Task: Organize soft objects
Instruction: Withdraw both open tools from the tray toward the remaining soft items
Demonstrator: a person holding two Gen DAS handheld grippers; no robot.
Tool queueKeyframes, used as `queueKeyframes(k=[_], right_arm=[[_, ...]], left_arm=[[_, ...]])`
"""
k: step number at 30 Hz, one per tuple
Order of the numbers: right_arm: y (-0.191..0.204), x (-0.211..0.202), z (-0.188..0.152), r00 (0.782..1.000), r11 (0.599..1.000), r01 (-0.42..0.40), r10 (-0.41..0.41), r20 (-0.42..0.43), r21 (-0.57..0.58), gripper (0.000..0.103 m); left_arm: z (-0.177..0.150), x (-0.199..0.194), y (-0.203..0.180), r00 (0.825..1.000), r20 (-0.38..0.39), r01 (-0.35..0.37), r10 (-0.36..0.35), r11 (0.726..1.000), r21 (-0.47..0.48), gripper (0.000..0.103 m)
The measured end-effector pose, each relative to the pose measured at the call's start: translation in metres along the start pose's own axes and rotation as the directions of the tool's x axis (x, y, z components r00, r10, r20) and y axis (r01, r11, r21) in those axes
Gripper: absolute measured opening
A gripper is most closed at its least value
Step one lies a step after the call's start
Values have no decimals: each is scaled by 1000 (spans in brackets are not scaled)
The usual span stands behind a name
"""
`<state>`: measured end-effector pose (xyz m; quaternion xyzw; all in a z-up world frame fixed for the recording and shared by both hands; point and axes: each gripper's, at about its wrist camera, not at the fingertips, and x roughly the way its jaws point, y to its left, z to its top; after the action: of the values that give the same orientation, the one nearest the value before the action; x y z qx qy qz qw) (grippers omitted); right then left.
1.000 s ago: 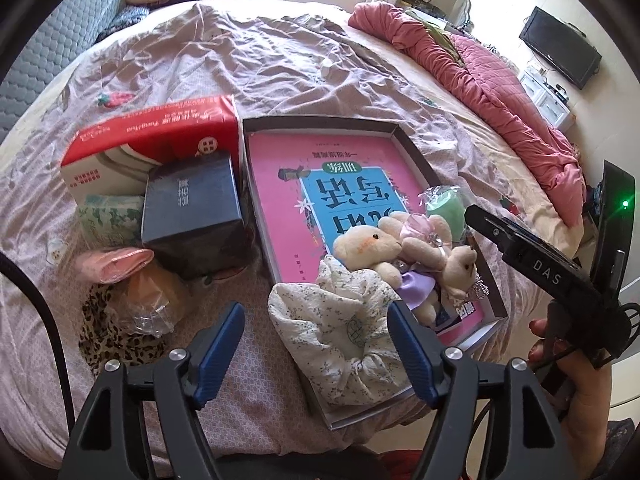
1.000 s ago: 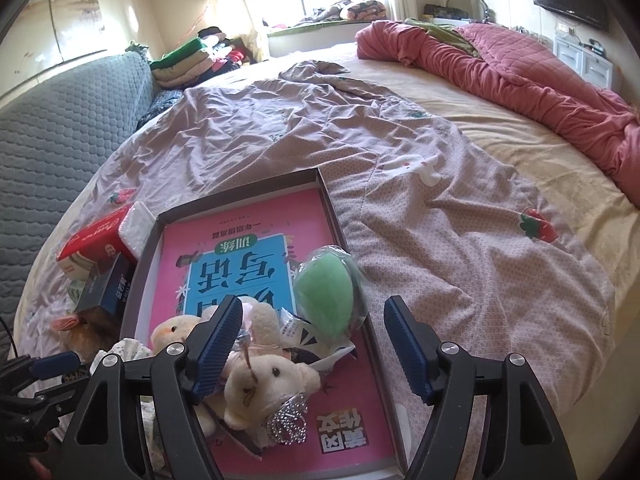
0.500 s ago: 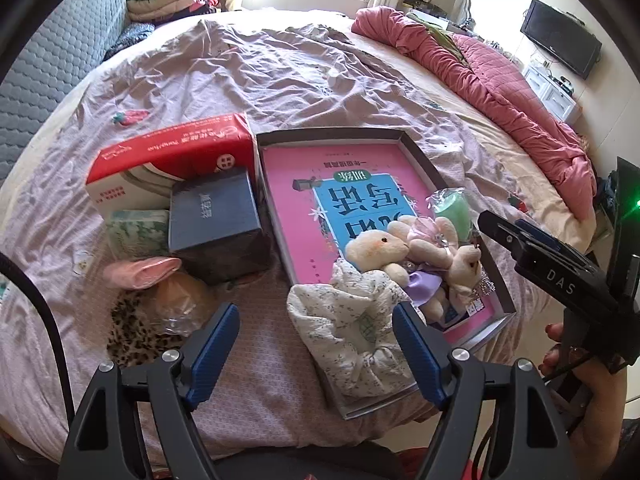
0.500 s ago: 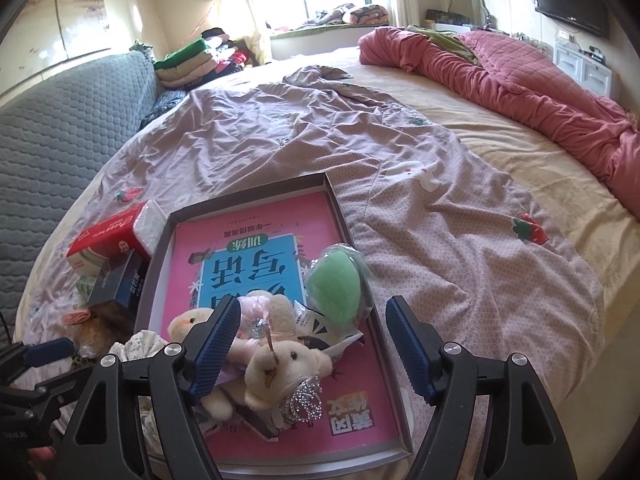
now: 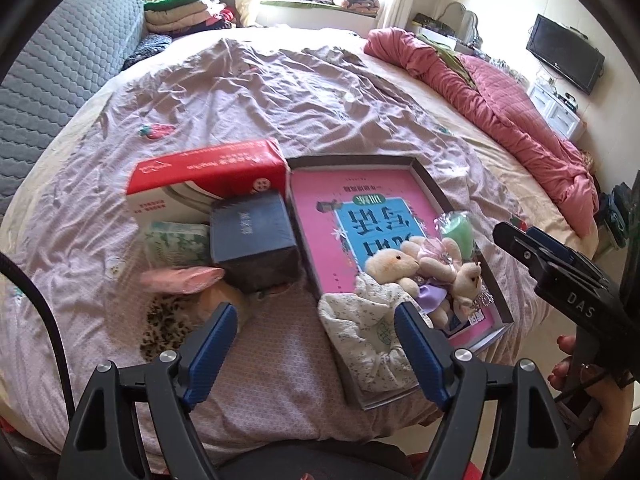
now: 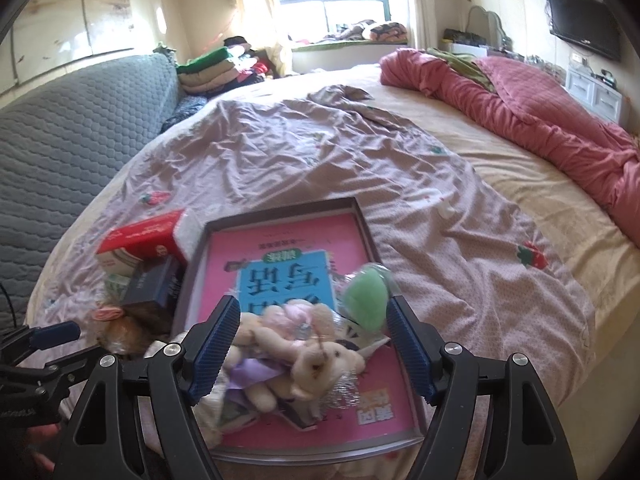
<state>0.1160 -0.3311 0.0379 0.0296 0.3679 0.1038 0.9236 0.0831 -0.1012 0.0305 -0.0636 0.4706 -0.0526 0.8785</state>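
Trouble I expect lies at the bed's near edge: the shallow tray (image 5: pixel 424 178) overhangs it, and the floral fabric pouch (image 5: pixel 366 340) sags over the tray's near left corner, so a careless nudge could tip both off. The plush bunnies (image 5: pixel 428 270) and green sponge (image 5: pixel 458 232) sit at the tray's near right corner. My left tool (image 5: pixel 316 350) hangs wide and empty; my right tool (image 6: pixel 314 338) too. Compared with a second ago, both tools have lifted back from the pile, and the left one has widened slightly.
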Motion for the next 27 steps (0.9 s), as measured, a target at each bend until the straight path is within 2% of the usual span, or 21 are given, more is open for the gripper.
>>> queueKeyframes(k=[9, 14, 21, 27], right_arm=[[40, -17, 7, 998, 996, -63, 64, 14, -66, 77], [66, -27, 11, 995, 989, -95, 98, 23, -110, 77], [98, -33, 12, 986, 976, -162, 166, 16, -145, 77], [126, -33, 7, 979, 961, -204, 206, -9, -188, 77]], left_arm=[[1, -27, 32, 999, 29, -16, 18, 999, -52, 80], [4, -42, 60, 998, 37, -51, 55, 995, -88, 80], [5, -62, 107, 993, 57, -91, 103, 980, -175, 80], [3, -70, 132, 990, 62, -112, 128, 970, -218, 80]])
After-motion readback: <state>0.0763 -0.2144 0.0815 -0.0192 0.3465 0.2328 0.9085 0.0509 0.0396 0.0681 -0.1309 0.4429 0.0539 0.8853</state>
